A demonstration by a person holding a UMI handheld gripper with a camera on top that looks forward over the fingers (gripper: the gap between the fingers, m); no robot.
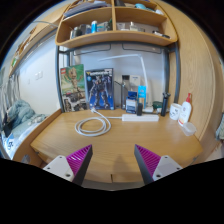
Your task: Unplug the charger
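1. Not started yet. Hand-held gripper (pixel 110 160) wide open, holding nothing, hanging over the near edge of the surface (pixel 120 138).
2. White power strip (pixel 142 115) at the back edge of the surface, by the wall. Something white and tall (pixel 141 96) stuck up from it, maybe the charger. Well apart from the pads (pixel 72 160), far ahead of them.
3. White cable (pixel 92 124) curled in a loop near the middle of the surface, running off toward the power strip.
4. Left to do: go forward, grab the plug, pull it out.
5. Hard to see: which plug is the charger, and whether the cable goes into it. Too small to tell.
6. Also at the back edge: two picture boxes (pixel 87 87) and a white bottle with a red top (pixel 186 108). Shelf (pixel 112 38) above, full of small things, too blurry to name.
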